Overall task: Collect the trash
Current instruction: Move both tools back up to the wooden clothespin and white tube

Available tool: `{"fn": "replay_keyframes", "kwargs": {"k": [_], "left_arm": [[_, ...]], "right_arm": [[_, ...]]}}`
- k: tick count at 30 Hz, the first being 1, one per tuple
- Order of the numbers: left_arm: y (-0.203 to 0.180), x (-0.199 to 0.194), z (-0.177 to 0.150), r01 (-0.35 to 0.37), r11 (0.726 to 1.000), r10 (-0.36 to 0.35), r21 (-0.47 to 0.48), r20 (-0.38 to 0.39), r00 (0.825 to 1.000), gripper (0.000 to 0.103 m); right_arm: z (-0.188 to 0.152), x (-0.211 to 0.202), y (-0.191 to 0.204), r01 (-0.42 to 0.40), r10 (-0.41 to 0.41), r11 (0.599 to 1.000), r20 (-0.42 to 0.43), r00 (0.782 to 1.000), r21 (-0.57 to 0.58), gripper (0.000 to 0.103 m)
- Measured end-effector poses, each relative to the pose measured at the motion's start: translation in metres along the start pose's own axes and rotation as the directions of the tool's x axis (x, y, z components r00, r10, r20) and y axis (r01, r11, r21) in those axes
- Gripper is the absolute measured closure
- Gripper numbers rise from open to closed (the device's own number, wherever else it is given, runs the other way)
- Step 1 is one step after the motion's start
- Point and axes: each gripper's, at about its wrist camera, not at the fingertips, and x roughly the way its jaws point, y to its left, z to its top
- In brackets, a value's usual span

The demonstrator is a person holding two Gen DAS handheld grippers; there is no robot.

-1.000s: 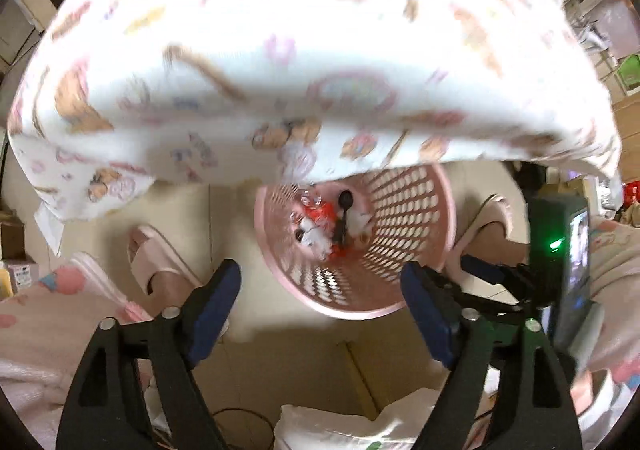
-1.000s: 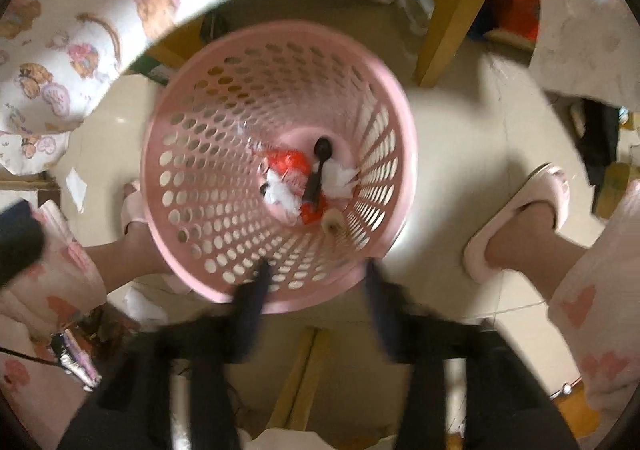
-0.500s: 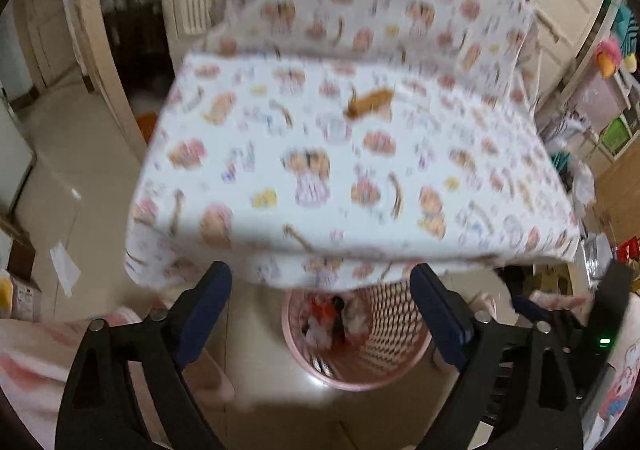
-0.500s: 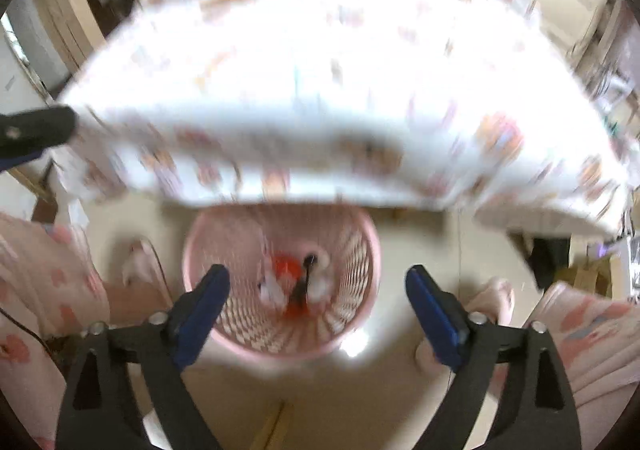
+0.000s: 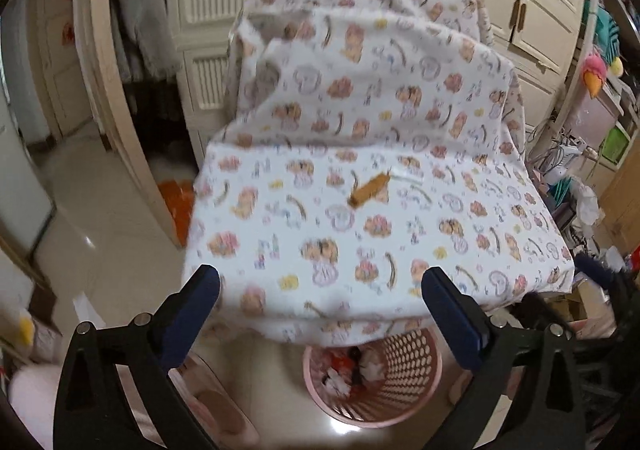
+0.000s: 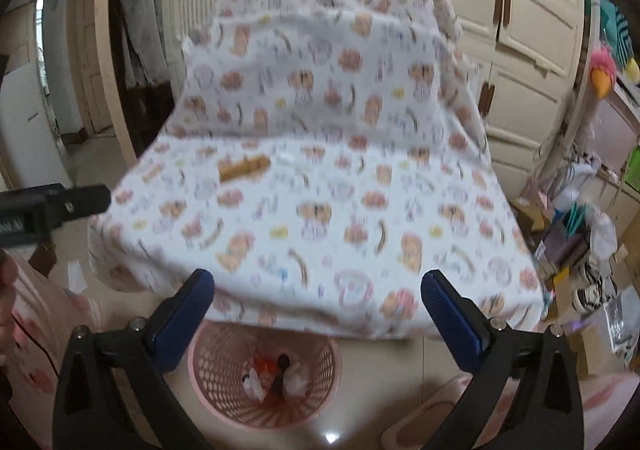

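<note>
A brown wrapper-like piece of trash (image 5: 370,190) lies on the table under a white cartoon-print cloth (image 5: 360,242); it also shows in the right wrist view (image 6: 244,168). A small clear scrap (image 5: 408,176) lies beside it. A pink perforated basket (image 5: 400,402) stands on the floor at the table's near edge, holding red and white trash and a black spoon; it also shows in the right wrist view (image 6: 224,378). My left gripper (image 5: 320,314) is open and empty. My right gripper (image 6: 318,314) is open and empty. Both hover near the table's front edge.
The cloth also drapes over a chair back (image 5: 360,30) behind the table. Cream cupboards (image 6: 532,30) line the back wall. Cluttered shelves and bags (image 6: 580,230) stand at the right. My slippered foot (image 6: 420,422) is beside the basket. The left gripper's body (image 6: 52,206) juts in at left.
Both grippers have risen from over the basket and tilted up to face the tabletop. The basket has dropped to the bottom of both views. Both stay open and empty.
</note>
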Motion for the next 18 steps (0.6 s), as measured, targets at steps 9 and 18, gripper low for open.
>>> {"fn": "replay_keyframes", "kwargs": {"k": [9, 18], "left_arm": [[-0.006, -0.010, 0.049, 0.020, 0.999, -0.022, 0.033, 0.060, 0.998, 0.001], [-0.003, 0.024, 0.073, -0.011, 0.999, 0.008, 0.036, 0.094, 0.996, 0.001]], "right_arm": [[0.059, -0.012, -0.022, -0.039, 0.041, 0.999, 0.102, 0.994, -0.020, 0.000], [0.081, 0.018, -0.033, -0.035, 0.042, 0.998, 0.113, 0.993, -0.058, 0.000]]}}
